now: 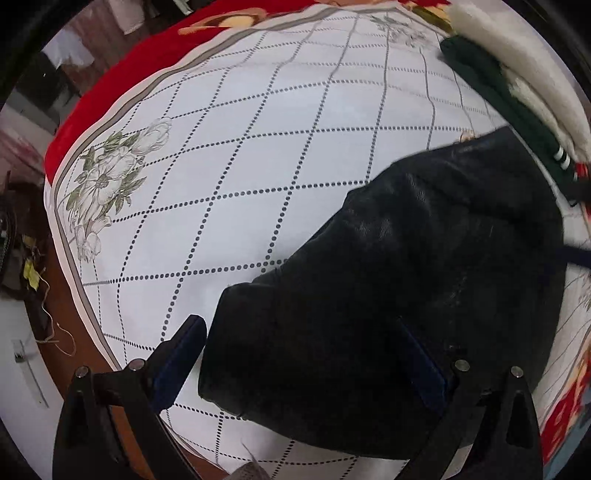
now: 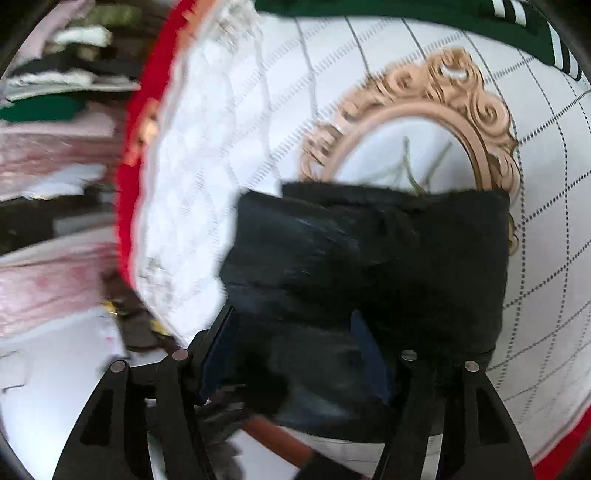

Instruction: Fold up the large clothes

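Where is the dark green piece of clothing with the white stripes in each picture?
Left wrist view: the dark green garment with white stripes lies at the upper right edge, beside a fluffy white garment.
Right wrist view: the green garment runs along the top edge, its stripes at the top right.
Shared landmark: the folded black garment on the white bedspread with a dotted diamond pattern.

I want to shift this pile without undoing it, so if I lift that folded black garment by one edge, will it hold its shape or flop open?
The folded black garment would probably sag and unfold: its edges look soft and rounded, not crisp. Its faint sheen suggests a slick surface, so layers may slide. It looks thick and bulky, so likely weighty; sliding it across the quilted bed cover seems safer.
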The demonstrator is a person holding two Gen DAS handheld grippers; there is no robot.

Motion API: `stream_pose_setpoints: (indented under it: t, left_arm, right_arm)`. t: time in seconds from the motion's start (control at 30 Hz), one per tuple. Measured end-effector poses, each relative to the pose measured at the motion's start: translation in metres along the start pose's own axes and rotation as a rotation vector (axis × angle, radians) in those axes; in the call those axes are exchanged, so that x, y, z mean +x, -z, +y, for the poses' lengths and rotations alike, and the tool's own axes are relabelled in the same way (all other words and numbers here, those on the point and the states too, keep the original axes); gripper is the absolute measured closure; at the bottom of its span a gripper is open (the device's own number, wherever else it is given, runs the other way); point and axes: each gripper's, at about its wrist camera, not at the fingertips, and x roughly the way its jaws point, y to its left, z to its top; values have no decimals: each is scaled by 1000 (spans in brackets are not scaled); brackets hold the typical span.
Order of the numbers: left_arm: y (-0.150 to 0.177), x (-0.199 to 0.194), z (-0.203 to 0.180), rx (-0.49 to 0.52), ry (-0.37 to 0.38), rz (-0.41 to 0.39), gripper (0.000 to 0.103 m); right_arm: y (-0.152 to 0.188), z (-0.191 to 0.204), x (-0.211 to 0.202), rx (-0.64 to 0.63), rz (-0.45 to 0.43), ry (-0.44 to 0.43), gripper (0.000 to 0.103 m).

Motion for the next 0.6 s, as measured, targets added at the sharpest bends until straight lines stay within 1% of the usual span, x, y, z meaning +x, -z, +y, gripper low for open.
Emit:
stream_pose_setpoints:
  t: [0.03,0.07,0.1,0.13,0.17,0.2,0.27,0.33,0.37,0.4,0.43,0.47,0.5,0.53,0.57,0.6]
  left_arm:
    - [1,2,-1,6,-3,2,0]
    - [1,5,-1,12,-7,2,0]
    - [2,7,-1,20,-17,0,0]
    - [3,8,-2,33,-33,-12,0]
    - [3,8,-4,50,-61,-19,0]
    - [3,9,-6,70,-81,-19,0]
    - [0,3,-7,86,-87,-14,0]
    - [-4,-13,-12,111,-98,-30,0]
    - [-7,-23,-15,119,-92,-49,0]
    - [-11,-37,-20,122,-74,-80,0]
    - [-17,-50,-26,121,-50,-112,0]
    - [-20,-56,-32,121,-32,-130,0]
    - [-26,-59,-41,121,-15,-144,0]
    - [-33,-59,-52,124,-4,-162,0]
    - [-40,-57,-58,126,-5,-170,0]
    - [-48,-51,-67,130,-8,-173,0]
  right_arm:
    - [-1,1,2,-4,-13,-13,48]
    - [-8,-1,11,-1,-25,-10,65]
    - [-16,-2,24,7,-25,3,68]
    - [-32,-6,44,11,-23,39,74]
    - [-35,-17,66,20,-4,67,94]
    - [-41,-26,78,55,13,97,103]
    - [-42,-20,74,72,34,58,103]
    - [-39,-27,51,90,34,3,103]
    - [-32,-30,35,94,24,-33,98]
    - [-26,-31,21,88,5,-44,96]
    - [-17,-29,3,67,-26,-23,85]
    - [-9,-32,-13,49,-52,6,68]
    - [-4,-38,-30,41,-70,29,60]
    - [2,-44,-42,34,-90,48,56]
    - [6,-49,-48,30,-98,71,56]
    - [11,-56,-49,25,-84,105,56]
